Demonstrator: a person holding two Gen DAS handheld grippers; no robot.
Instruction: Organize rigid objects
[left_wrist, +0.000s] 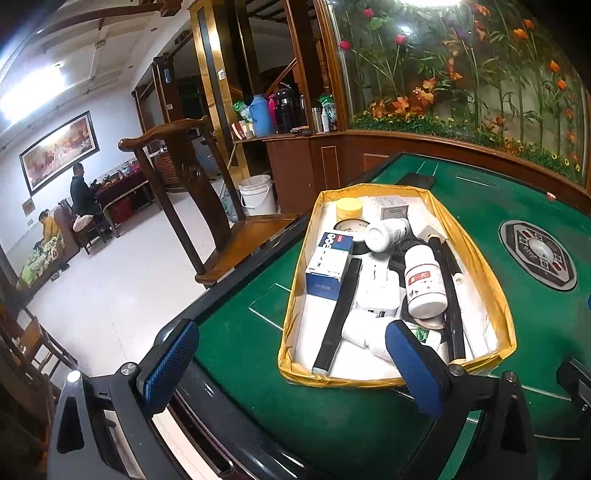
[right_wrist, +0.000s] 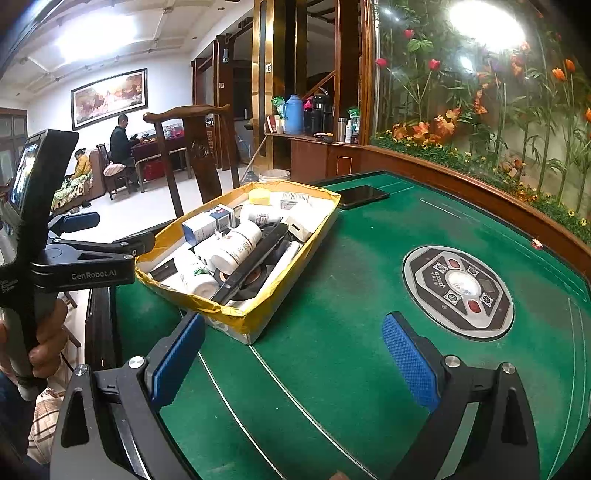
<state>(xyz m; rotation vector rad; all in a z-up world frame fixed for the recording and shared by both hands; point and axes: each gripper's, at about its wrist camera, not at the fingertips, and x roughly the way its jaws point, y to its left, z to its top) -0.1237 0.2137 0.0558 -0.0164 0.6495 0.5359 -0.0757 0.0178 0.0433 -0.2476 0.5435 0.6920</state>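
Both our grippers, left (left_wrist: 291, 362) and right (right_wrist: 293, 363), hang spread wide and empty over the green table (right_wrist: 351, 314). We risk nudging the crowded yellow-rimmed box (left_wrist: 291, 288) or toppling its red-labelled bottle (left_wrist: 424, 284), which lies atop the clutter, long axis running away from us, cap end nearer.

Green felt table (right_wrist: 332, 295) with dark rim. A yellow-edged tray (right_wrist: 295, 251) full of bottles and boxes sat near its left edge. Dark phone (right_wrist: 364, 195) lay just beyond the tray. Round control panel (right_wrist: 458, 290) was set in the table's middle.
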